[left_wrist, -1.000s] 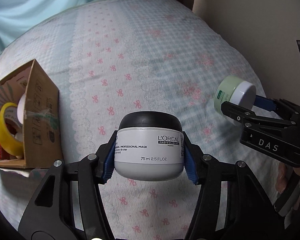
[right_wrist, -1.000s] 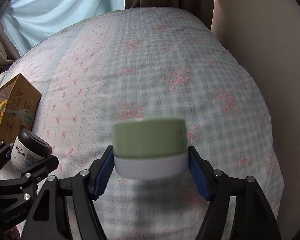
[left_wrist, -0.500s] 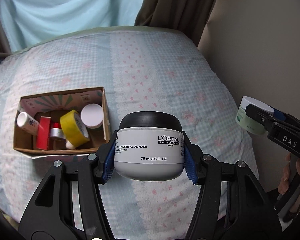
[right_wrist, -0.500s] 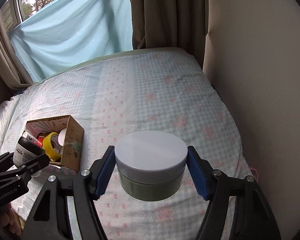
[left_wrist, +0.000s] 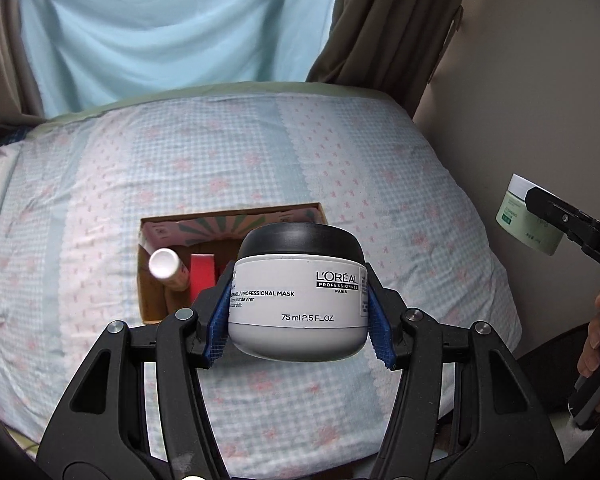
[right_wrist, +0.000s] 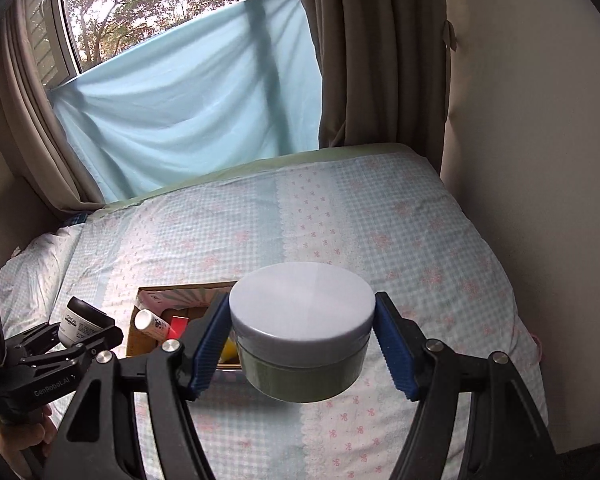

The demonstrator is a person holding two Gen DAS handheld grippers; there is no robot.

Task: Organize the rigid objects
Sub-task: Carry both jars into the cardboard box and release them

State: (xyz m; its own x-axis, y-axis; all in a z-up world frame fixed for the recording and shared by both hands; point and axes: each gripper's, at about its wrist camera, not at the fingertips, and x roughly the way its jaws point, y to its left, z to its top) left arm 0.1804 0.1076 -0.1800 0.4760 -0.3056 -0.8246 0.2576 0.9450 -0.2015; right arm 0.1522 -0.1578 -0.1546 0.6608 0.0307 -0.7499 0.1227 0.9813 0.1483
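My left gripper [left_wrist: 298, 322] is shut on a white L'Oréal mask jar [left_wrist: 298, 300] with a black lid, held upright high above the bed. The jar hides part of an open cardboard box [left_wrist: 236, 216] on the bedspread. My right gripper [right_wrist: 302, 344] is shut on a green jar [right_wrist: 302, 336] with a pale lilac lid, also held up in the air. In the left wrist view the green jar [left_wrist: 518, 216] shows at the right edge. In the right wrist view the mask jar [right_wrist: 78, 320] shows at the lower left, beside the box [right_wrist: 180, 294].
The box holds a white-capped tube [left_wrist: 168, 266], a red item [left_wrist: 204, 276] and something yellow [right_wrist: 229, 350]. A checked floral bedspread [left_wrist: 220, 152] covers the bed. A wall [right_wrist: 540, 160] runs along the right; curtains [right_wrist: 372, 60] and a blue sheet [right_wrist: 188, 92] hang behind.
Both grippers have risen well above the bed with their jars still held. The box has come from the left edge to under the held jars. The green jar now shows lid-up.
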